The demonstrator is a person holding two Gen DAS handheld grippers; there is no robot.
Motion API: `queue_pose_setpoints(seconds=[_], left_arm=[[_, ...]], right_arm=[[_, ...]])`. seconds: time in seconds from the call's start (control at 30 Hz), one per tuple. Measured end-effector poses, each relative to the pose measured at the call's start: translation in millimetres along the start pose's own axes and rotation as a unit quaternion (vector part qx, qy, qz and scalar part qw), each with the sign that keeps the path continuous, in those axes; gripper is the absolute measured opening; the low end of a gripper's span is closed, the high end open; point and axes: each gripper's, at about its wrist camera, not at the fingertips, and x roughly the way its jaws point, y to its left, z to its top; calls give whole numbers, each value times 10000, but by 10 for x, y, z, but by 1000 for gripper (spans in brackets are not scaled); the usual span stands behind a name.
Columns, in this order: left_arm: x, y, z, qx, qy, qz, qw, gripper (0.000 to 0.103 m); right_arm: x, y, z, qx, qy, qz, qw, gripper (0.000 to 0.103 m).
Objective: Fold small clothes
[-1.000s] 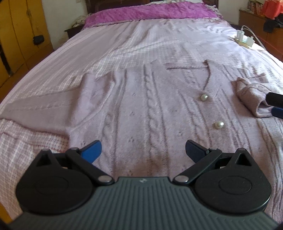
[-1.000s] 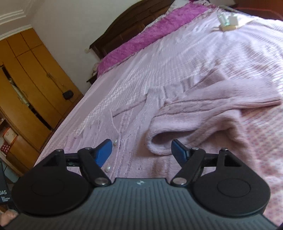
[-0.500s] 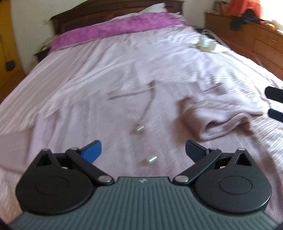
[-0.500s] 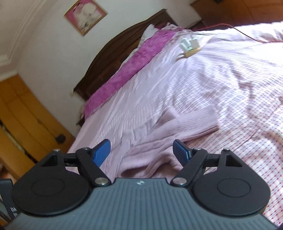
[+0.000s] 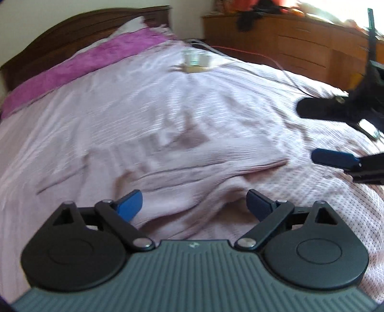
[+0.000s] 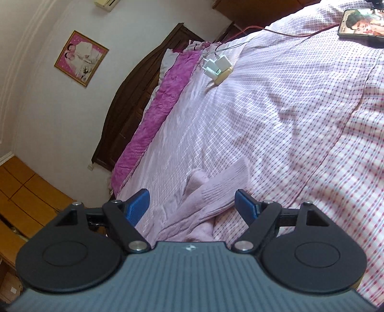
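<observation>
Left gripper (image 5: 194, 201) low at 6 o'clock in its own view, jaws wide but just drawn in a little, nothing pinched, soft folds of the lilac knit cardigan (image 5: 182, 168) lying between and beyond the blue pads; a second ago aimed at the flat buttoned front of the garment, now swung across to its sleeve side, picture smeared by the sweep. Right gripper (image 6: 192, 204) likewise wide and empty, ribbed sleeve cuff (image 6: 216, 189) between its jaws but untouched; earlier framing the rolled sleeve opening, now rolled over and looking along the bed (image 6: 300, 120). At 3 o'clock in the left view, the right gripper's blue tips reaching in beside the sleeve. Judged from this: both tools converging on one sleeve, grasp not yet made, fold of that sleeve across the body likely the step in hand, most of the folding yet undone. Farther out at 12 o'clock, white chargers (image 6: 216, 66) on the checked sheet; purple pillow (image 5: 91, 57) against the dark headboard (image 5: 72, 26); phone (image 6: 357, 21) at the bed's far corner.
</observation>
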Motion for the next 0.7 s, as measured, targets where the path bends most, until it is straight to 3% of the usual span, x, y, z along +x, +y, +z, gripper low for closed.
queue_pose_setpoints(seconds=[0.23,0.33,0.5,0.6,0.67,0.7], left_arm=[[358,-378,137,764,-169,-45,9969,86],[495,-437,149,899,-119,-13,9959,85],[637,-565,119,1177,-207,62,9928,75],[666,-653,94,1394,-338,25,9897,59],[667,-663,106,1367,-354,-14,9900,26],[663,-651,122,1285,-351,5,9911,19]], right_arm=[[-46,-132,73,136,-76,-4,9999,83],[-24,-156,83,130,8,16,9999,83],[35,-170,72,130,73,15,9999,83],[47,-214,85,165,27,-23,9999,83],[31,-226,79,145,-26,-30,9999,83],[25,-225,71,135,-45,-20,9999,83]])
